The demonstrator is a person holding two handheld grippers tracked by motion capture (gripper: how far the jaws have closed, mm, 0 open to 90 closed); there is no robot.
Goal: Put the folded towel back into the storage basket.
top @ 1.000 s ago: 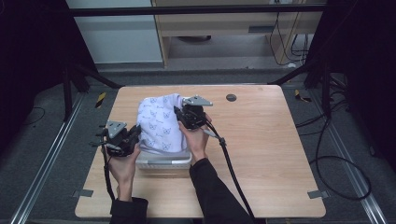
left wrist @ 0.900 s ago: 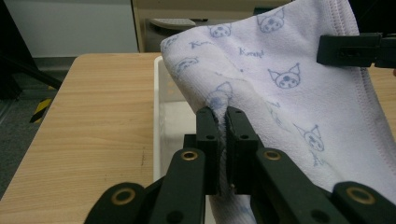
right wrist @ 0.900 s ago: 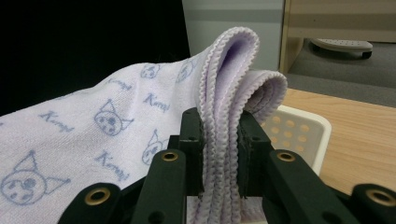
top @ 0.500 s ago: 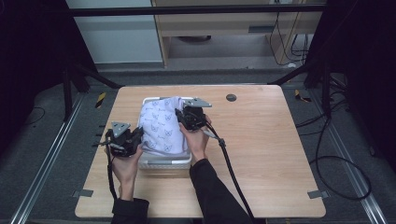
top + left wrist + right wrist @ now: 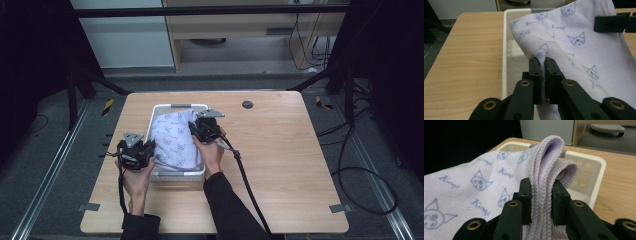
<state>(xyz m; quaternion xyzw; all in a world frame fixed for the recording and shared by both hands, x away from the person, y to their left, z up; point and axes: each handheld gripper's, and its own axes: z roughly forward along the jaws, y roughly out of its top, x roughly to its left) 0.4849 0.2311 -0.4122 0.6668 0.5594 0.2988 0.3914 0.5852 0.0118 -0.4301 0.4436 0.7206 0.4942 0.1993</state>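
A pale lilac towel [image 5: 175, 141] printed with small cat faces hangs folded above a white perforated basket [image 5: 176, 107] on the wooden table. My left gripper [image 5: 150, 152] is shut on the towel [image 5: 564, 45] at its left edge, beside the basket's left wall [image 5: 507, 50]. My right gripper [image 5: 192, 129] is shut on several bunched layers of the towel's stitched hem [image 5: 545, 182] at its right side, over the basket [image 5: 586, 170]. The other gripper's black jaw [image 5: 614, 23] shows at the upper right of the left gripper view. The towel hides most of the basket's inside.
The basket stands left of the table's middle. A round dark grommet [image 5: 247, 104] sits in the tabletop [image 5: 290, 160] near the far edge. The right gripper's cable [image 5: 245, 175] trails back over the table toward the person. Metal rails and cables lie on the floor around the table.
Both grippers have lowered the towel toward the person's side of the basket; the basket's far rim now shows.
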